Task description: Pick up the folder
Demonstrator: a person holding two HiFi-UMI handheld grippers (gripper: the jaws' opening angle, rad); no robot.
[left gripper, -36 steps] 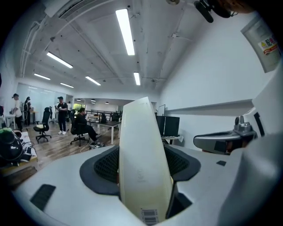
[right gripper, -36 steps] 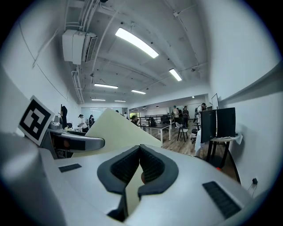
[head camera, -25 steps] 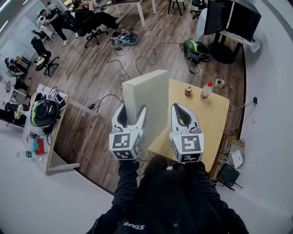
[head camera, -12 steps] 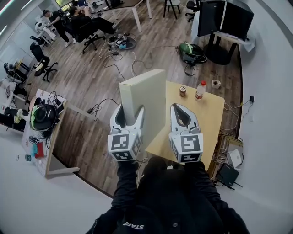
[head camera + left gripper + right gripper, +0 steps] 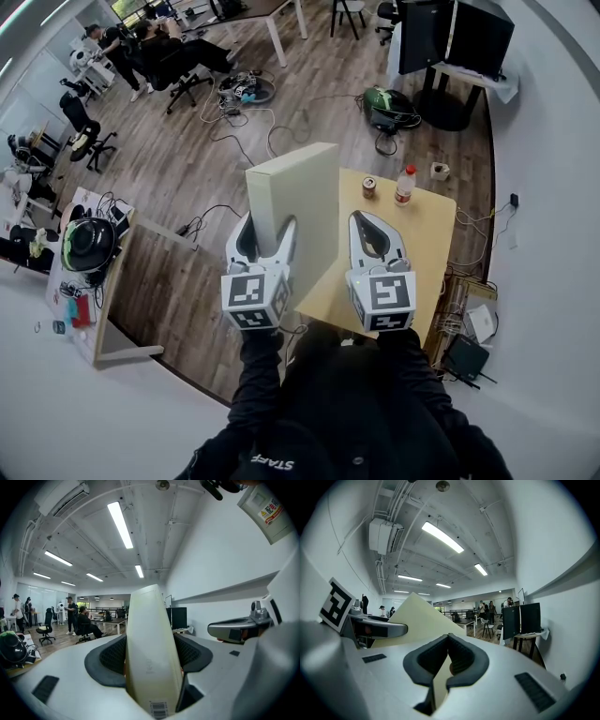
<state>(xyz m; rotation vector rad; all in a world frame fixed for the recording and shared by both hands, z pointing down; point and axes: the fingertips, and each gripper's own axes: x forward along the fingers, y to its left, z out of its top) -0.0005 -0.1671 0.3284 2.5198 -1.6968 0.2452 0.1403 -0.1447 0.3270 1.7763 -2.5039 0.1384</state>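
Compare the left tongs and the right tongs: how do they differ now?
The left tongs stand wide, clamped on the upright cream folder; the right tongs are shut, tips together, holding nothing. The folder stands between the left tongs but beside the right tongs. Both point forward, side by side.

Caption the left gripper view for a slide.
Left gripper shut on the narrow edge of the cream folder, open-plan office beyond.

Right of centre I see a wooden table (image 5: 433, 251) bearing a can (image 5: 369, 187), a red-capped bottle (image 5: 405, 186) and a tape roll (image 5: 439, 172); a helmet (image 5: 86, 244) sits far left.
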